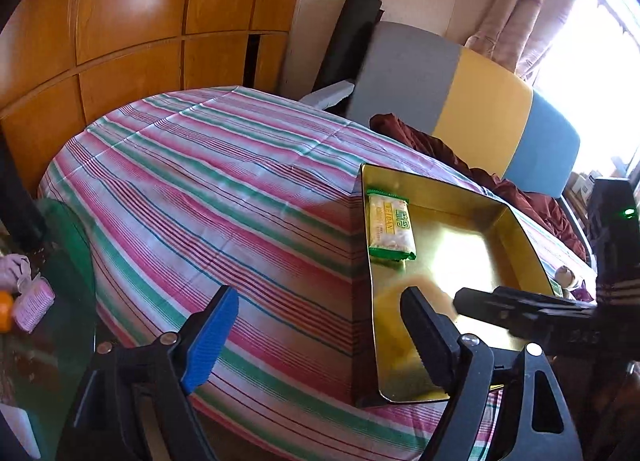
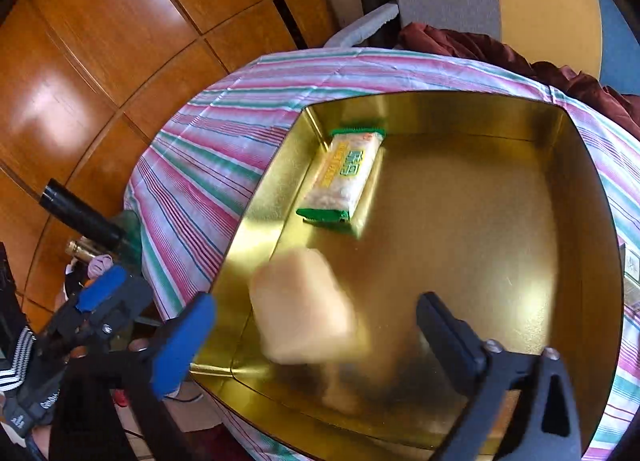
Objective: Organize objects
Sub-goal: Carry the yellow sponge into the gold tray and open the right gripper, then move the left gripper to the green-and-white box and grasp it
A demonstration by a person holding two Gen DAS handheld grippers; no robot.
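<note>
Risk first: pale beige soft-looking block (image 2: pixel 304 305), blurred, loose above the near left corner of the shiny gold rectangular metal tin (image 2: pixel 440 101), close to the low left wall. Likely to bounce or roll on the slick metal floor, to skid into the green-edged clear snack packet (image 2: pixel 346 177) at the far left corner, or to tip over the near rim onto the pink, green and white striped tablecloth (image 1: pixel 200 181). Cause, as judged: release with sideways speed and from above the floor rather than on it. Second hazard: black finger of the right gripper (image 2: pixel 316 301) low inside the tin, near enough to nudge a wall and shift the whole tin toward the table's near edge. Third: both tools crowded at the same near corner, so a clash between them possible.

Jaws, right gripper: spread as wide as can be, blue pad and black pad well clear of the block on either side, gripping nothing. Cannot tell from the blur whether the block touches the tin floor.

Jaws, left gripper (image 1: pixel 320 293): standing apart, empty, blue finger over bare cloth, black finger over the tin's near left corner, touching neither as far as readable.
</note>
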